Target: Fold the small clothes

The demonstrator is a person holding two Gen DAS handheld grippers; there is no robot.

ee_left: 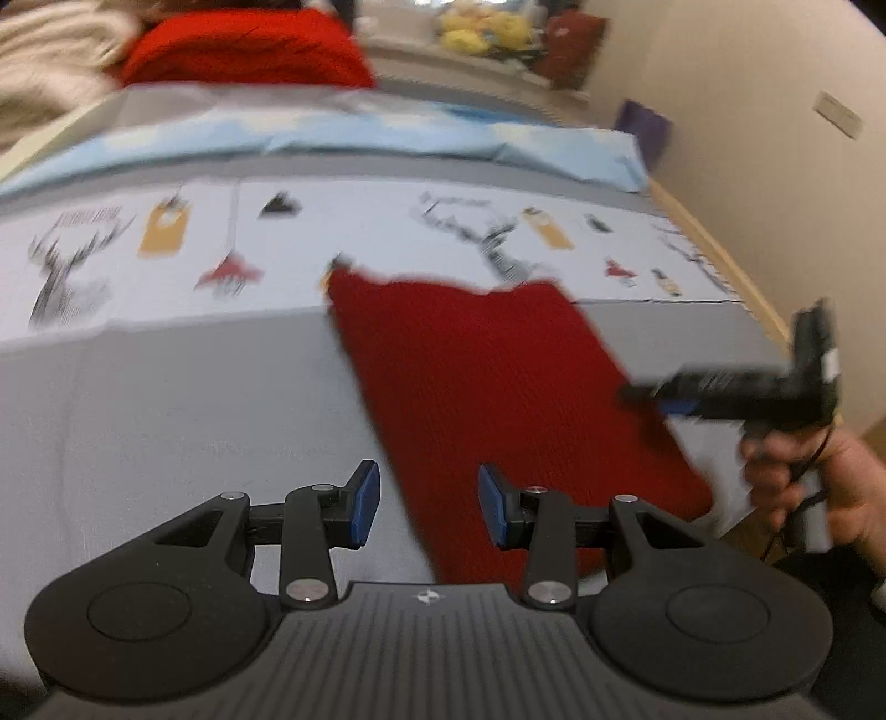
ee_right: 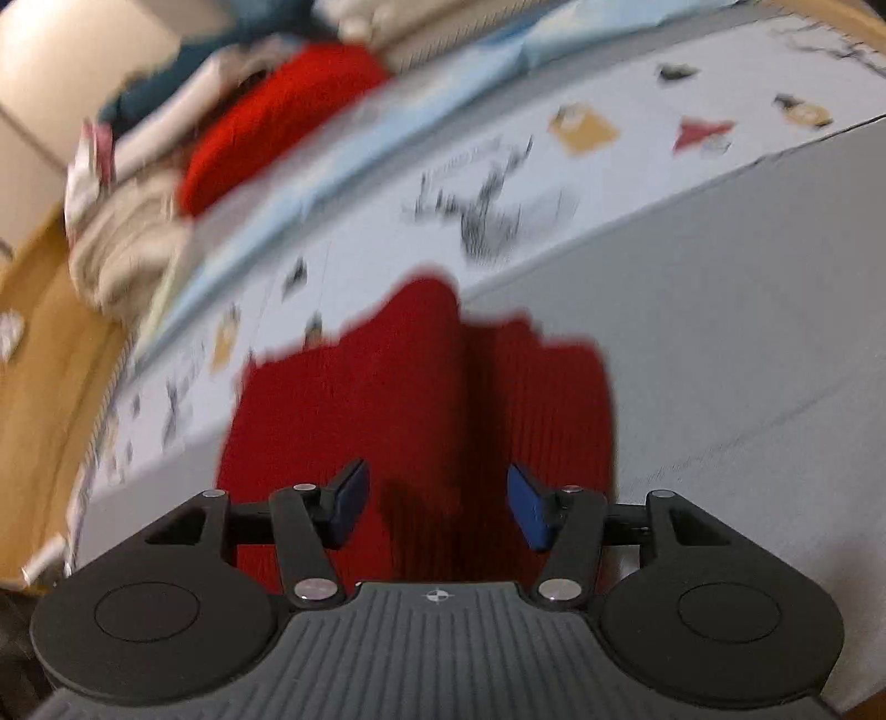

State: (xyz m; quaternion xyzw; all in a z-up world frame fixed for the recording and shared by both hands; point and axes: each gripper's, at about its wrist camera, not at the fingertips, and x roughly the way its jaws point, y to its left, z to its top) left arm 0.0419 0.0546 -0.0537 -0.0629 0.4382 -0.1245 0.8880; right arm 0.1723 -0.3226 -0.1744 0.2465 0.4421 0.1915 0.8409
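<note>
both hand-held grippers point(ee_left: 429, 504) point(ee_right: 437, 504) angled down, jaws apart, over red cloth point(ee_left: 498, 399)

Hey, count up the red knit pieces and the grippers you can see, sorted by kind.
Red knit pieces: 2, the red garment lying on the bed cover and the red pile piece at the far end.
Grippers: 2, left gripper and right gripper.
Total: 4

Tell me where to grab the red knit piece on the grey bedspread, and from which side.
Probably the near corners of the red knit piece, pinched from the near side. It lies flat with a lengthwise crease, near edge just below both open grippers: left gripper, right gripper. The edge itself is hidden.
</note>
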